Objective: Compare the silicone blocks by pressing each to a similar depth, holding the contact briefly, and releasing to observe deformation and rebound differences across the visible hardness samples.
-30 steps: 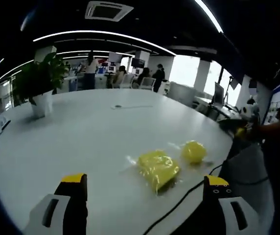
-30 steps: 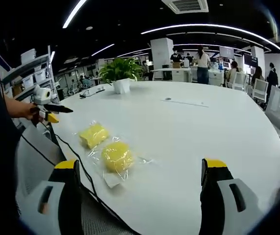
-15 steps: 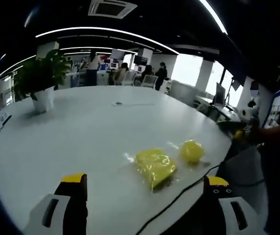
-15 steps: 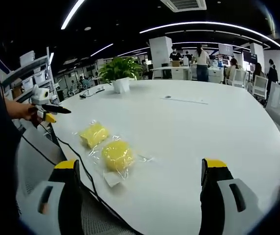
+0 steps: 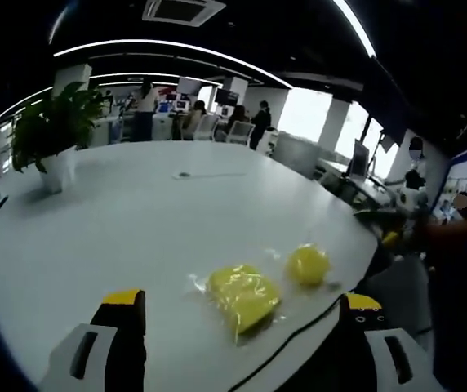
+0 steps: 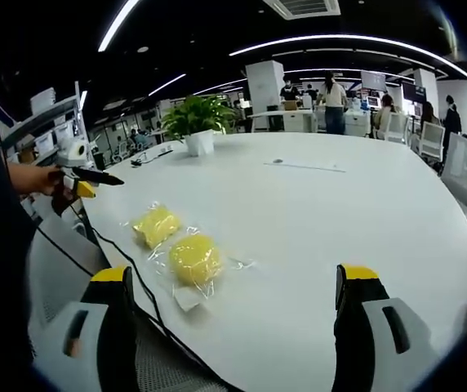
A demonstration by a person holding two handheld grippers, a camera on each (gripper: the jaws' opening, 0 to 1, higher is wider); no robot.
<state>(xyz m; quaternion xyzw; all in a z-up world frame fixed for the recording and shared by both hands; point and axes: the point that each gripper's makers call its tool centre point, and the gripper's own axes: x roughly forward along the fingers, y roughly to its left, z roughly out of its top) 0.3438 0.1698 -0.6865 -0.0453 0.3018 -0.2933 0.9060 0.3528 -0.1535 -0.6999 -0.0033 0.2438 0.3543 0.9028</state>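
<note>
The left tongs (image 5: 242,306) and the right tongs (image 6: 240,279) both stood with jaws wide apart, holding nothing, above the near edge of the white desk (image 6: 340,212). Two yellow silicone blocks lay side by side in clear wrapping (one squarish (image 5: 243,293), one round (image 6: 194,258)) near that edge, beside a black cable (image 6: 148,302). A potted plant (image 6: 197,122) stood far across.
</note>
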